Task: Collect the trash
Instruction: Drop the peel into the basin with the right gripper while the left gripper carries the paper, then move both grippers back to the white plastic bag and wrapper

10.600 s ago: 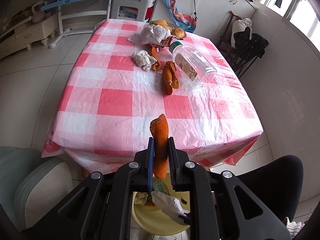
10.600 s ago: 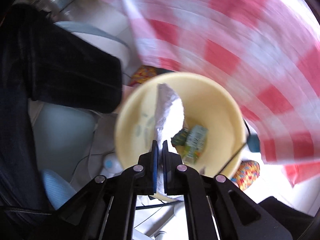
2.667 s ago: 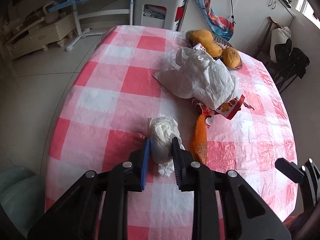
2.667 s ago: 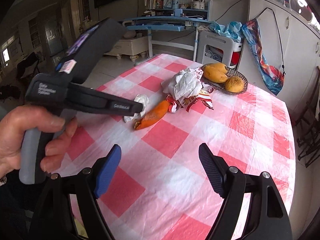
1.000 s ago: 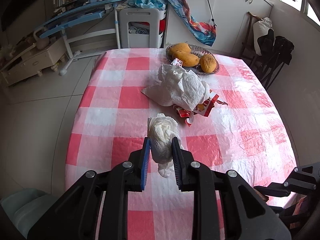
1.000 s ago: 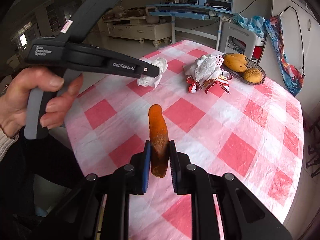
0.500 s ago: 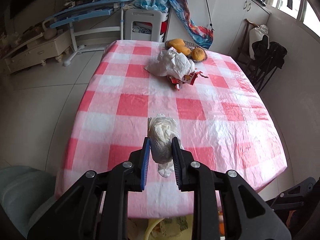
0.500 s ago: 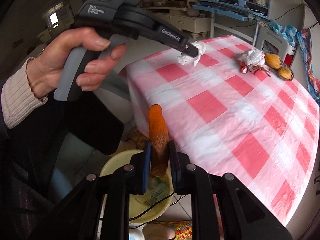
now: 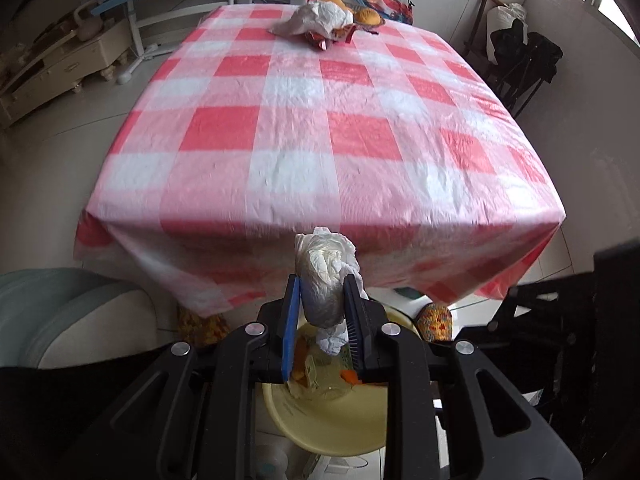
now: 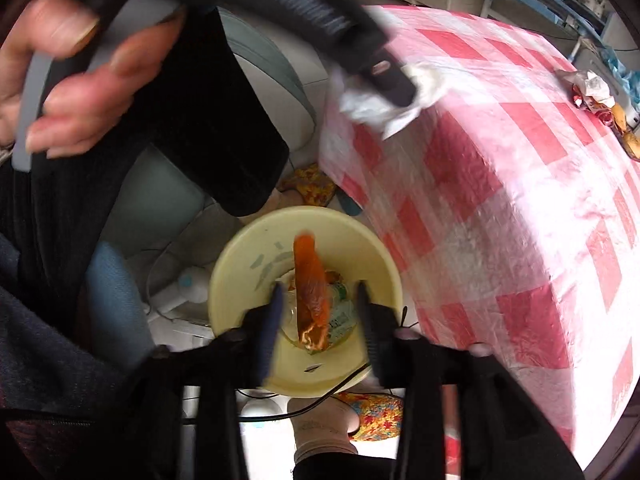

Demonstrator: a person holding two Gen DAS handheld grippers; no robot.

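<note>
My left gripper (image 9: 320, 312) is shut on a crumpled white tissue (image 9: 325, 276) and holds it above the yellow trash bucket (image 9: 340, 424) on the floor by the table's near edge. In the right wrist view my right gripper (image 10: 318, 308) is open over the same bucket (image 10: 240, 256). An orange peel (image 10: 310, 288) hangs loose between its fingers, over the trash in the bucket. The left gripper (image 10: 376, 68) and its tissue (image 10: 376, 108) show above, blurred.
The table has a red-and-white checked cloth (image 9: 320, 120). At its far end lie a crumpled white paper (image 9: 320, 18), red wrappers (image 9: 334, 38) and a fruit basket (image 9: 366, 16). A pale green seat (image 9: 68, 312) stands at the left, a dark chair (image 9: 528, 60) at the right.
My right gripper has opened and let go of the orange peel over the bucket. My left gripper has drawn back off the table to above the bucket, still holding the tissue.
</note>
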